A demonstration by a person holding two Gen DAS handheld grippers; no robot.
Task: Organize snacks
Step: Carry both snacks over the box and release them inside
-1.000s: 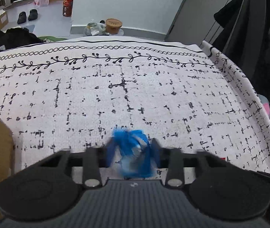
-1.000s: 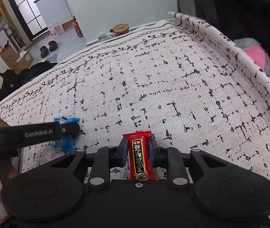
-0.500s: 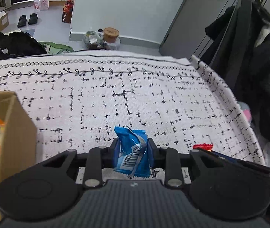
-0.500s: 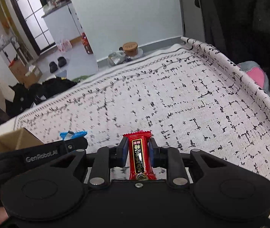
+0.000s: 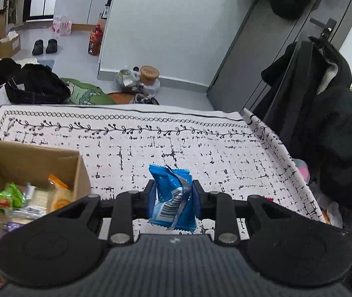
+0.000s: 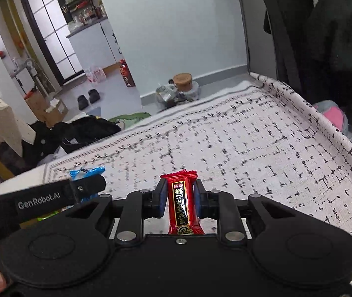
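My left gripper [image 5: 173, 198] is shut on a blue snack packet [image 5: 172, 198] with a barcode and holds it above the patterned cloth. A cardboard box [image 5: 27, 156] holding several snacks stands just to its left. My right gripper [image 6: 179, 198] is shut on a red candy bar [image 6: 182, 205] with gold lettering, held upright above the cloth. In the right wrist view the left gripper [image 6: 87, 188] shows at the left with the blue packet's [image 6: 87, 172] top sticking out.
The white cloth with black marks [image 5: 176, 138] covers the table; its right edge [image 5: 289, 158] folds up. Dark coats [image 5: 324, 123] hang beyond that edge. The floor behind holds a jar [image 5: 149, 73], a red bottle [image 5: 95, 39] and black clothes [image 5: 35, 86].
Both grippers have risen and pulled back from the cloth with their snacks. The left one has moved toward the cardboard box, whose inside now shows.
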